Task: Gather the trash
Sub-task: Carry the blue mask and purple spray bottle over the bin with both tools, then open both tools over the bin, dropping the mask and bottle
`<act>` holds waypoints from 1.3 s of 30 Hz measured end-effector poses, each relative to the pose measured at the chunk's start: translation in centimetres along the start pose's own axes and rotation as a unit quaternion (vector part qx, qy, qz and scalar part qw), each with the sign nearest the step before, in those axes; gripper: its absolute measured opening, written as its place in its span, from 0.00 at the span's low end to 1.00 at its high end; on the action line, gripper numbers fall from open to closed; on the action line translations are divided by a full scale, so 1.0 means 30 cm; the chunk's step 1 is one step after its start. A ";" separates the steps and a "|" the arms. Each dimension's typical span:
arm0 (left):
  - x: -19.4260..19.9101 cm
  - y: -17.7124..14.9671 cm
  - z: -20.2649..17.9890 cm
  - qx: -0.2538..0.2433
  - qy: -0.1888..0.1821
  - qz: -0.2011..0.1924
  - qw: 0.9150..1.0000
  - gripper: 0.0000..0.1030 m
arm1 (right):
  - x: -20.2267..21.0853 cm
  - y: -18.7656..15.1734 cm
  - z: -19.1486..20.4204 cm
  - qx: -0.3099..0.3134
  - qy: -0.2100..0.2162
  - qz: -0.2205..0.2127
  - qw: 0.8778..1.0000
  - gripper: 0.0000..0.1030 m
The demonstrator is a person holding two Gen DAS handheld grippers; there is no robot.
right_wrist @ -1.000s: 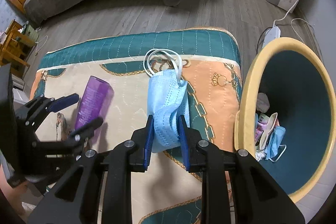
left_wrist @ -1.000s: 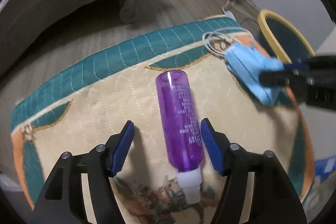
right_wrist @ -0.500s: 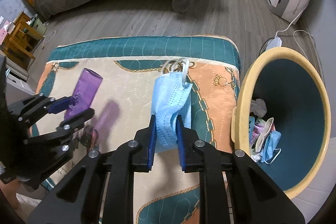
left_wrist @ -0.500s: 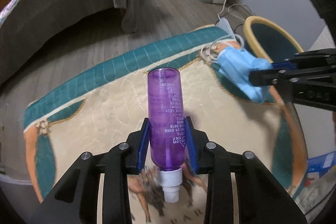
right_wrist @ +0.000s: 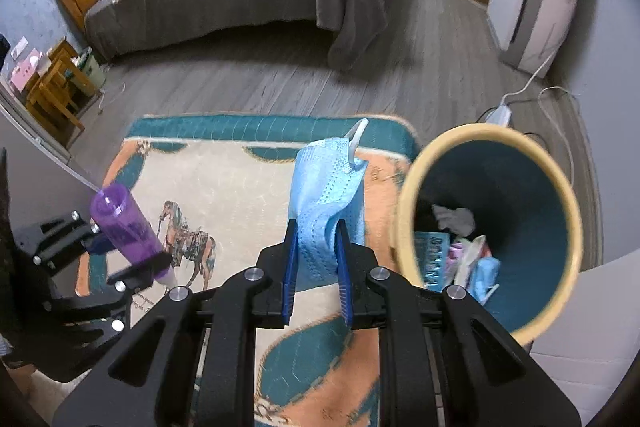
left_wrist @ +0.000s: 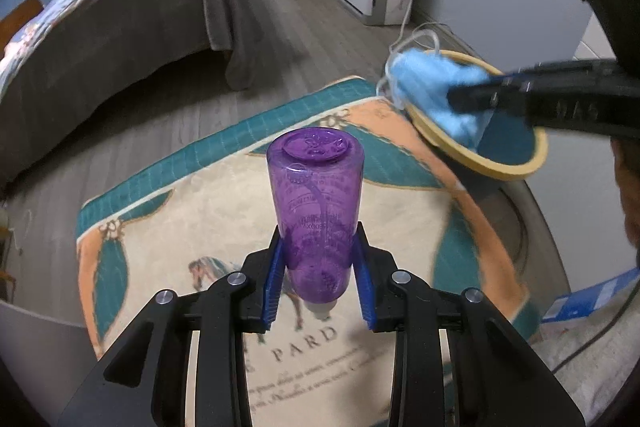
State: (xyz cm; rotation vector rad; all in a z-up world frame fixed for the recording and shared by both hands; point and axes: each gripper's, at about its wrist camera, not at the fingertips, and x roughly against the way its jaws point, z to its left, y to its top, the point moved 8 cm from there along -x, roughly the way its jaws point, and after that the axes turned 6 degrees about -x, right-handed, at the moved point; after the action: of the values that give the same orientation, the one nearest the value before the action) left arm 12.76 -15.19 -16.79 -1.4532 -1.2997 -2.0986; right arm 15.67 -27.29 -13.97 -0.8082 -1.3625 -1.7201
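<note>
Carry step: left gripper (left_wrist: 320,279) clamps purple bottle (left_wrist: 316,203); right gripper (right_wrist: 316,267) pinches blue mask (right_wrist: 326,195); next, over bin (right_wrist: 408,203), release.

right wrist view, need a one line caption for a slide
Right gripper holds a blue face mask above the rug, beside the part-filled trash bin.
</note>
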 end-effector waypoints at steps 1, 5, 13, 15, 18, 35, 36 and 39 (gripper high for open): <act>0.003 0.003 -0.019 -0.005 0.000 0.000 1.000 0.32 | 0.025 -0.002 -0.021 -0.001 -0.004 -0.006 1.000 0.16; 0.025 0.014 -0.082 -0.024 -0.003 -0.003 1.000 0.32 | 0.063 -0.031 -0.079 0.000 -0.015 -0.009 1.000 0.16; 0.000 0.040 -0.186 -0.037 -0.024 0.010 0.999 0.32 | 0.037 -0.040 -0.122 -0.002 -0.003 0.002 1.000 0.16; -0.013 0.059 -0.219 -0.044 -0.030 0.013 0.998 0.32 | 0.028 -0.031 -0.155 -0.015 0.001 0.003 1.000 0.16; -0.038 0.092 -0.260 -0.053 -0.039 0.017 0.998 0.32 | 0.018 -0.017 -0.228 -0.039 -0.001 0.001 0.999 0.16; -0.265 0.360 -0.520 -0.121 -0.097 0.031 0.987 0.32 | -0.090 -0.083 -0.668 -0.173 -0.075 0.024 0.982 0.16; -0.276 0.367 -0.525 -0.120 -0.100 0.032 0.987 0.32 | -0.092 -0.079 -0.669 -0.175 -0.074 0.022 0.982 0.16; -0.310 0.413 -0.532 -0.121 -0.100 0.027 0.987 0.32 | -0.089 -0.064 -0.679 -0.182 -0.078 0.011 0.980 0.17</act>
State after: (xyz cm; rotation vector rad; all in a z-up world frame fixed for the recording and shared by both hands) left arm 15.44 -37.07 -19.82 -1.8200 -1.0849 -2.1818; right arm 15.06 -46.41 -21.68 -1.1775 -1.1451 -1.9530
